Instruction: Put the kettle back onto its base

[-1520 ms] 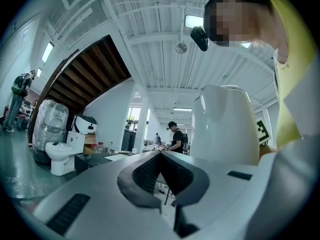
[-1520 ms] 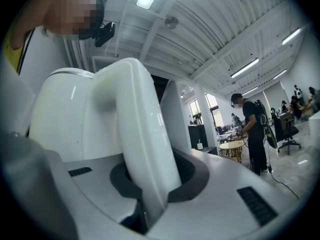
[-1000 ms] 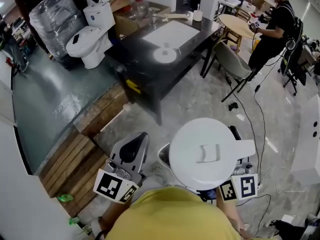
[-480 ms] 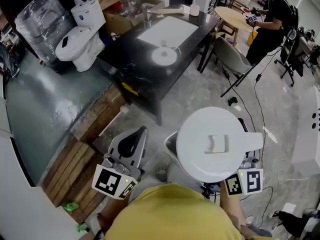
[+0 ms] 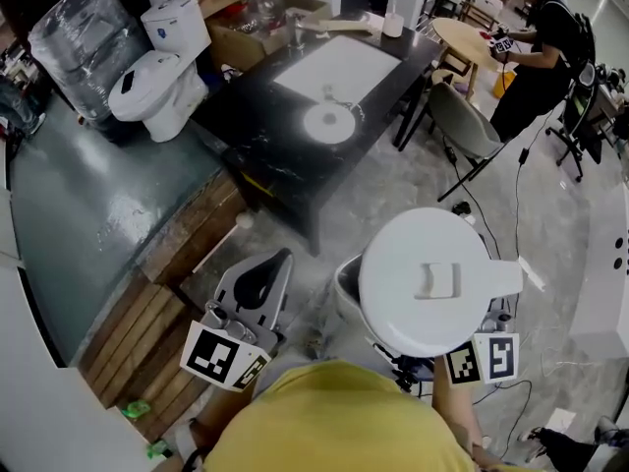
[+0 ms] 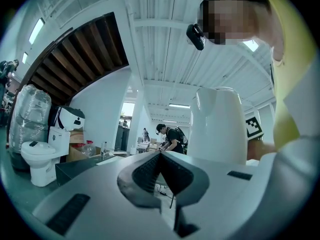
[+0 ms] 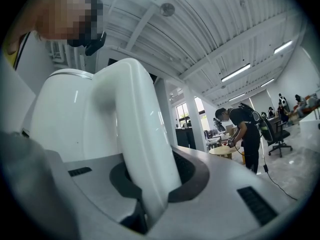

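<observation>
A white kettle hangs in the air at the lower right of the head view, lid up. My right gripper is shut on its handle; in the head view only its marker cube shows under the kettle. The round white base lies on the black table ahead, well apart from the kettle. My left gripper hovers left of the kettle, its jaws shut on nothing.
A white board lies on the table behind the base. A white toilet and a plastic-wrapped bundle stand at the left, wooden planks low left. A grey chair, a round table and a person are at the right.
Both grippers and the kettle have moved forward toward the black table. The right grip on the handle is unchanged and the left jaws stay shut.
</observation>
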Demonstrator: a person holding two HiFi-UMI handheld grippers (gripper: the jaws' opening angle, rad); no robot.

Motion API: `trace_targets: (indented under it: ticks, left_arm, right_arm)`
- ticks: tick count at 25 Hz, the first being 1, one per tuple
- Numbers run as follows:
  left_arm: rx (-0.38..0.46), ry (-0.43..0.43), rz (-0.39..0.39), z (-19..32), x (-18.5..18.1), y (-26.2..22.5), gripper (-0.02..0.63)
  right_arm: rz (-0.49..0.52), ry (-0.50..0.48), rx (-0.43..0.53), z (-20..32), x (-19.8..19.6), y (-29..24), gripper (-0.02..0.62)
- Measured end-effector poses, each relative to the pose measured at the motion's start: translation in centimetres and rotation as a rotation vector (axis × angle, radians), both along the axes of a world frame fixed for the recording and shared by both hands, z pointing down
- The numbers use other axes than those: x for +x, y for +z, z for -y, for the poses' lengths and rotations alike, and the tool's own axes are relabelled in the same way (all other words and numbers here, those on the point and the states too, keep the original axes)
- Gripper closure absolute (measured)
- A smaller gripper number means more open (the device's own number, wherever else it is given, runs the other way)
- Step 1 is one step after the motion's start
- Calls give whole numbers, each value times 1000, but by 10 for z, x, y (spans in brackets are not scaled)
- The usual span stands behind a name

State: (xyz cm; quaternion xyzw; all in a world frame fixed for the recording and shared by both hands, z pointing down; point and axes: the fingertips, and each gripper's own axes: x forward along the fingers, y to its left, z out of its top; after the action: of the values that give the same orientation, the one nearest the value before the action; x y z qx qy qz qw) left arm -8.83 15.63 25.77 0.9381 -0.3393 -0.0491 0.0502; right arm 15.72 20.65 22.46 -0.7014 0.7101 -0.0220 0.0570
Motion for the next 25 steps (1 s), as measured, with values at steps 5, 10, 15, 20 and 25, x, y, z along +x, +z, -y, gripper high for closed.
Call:
trace_targets:
  ticks: [5,10,15,20,25]
  left_arm:
    - [5,7,-3,38,22,-2,600]
    - [23,-6,-9,81,47,-9,600]
    - [22,-49,-9,115,63,-11,600]
    - [13,-97,-7,135,69,-13,600]
    - [-9,-126,0,151,68,-8,600]
  right_arm:
    - [0,-18,-14,42,20,4,532]
    - [11,-32,45,98,36,-17,534]
    - [2,-71,58,144,53,-21,533]
    - [4,-109,33,176,67,-16,532]
    - [10,-137,-3,198,76,-2,532]
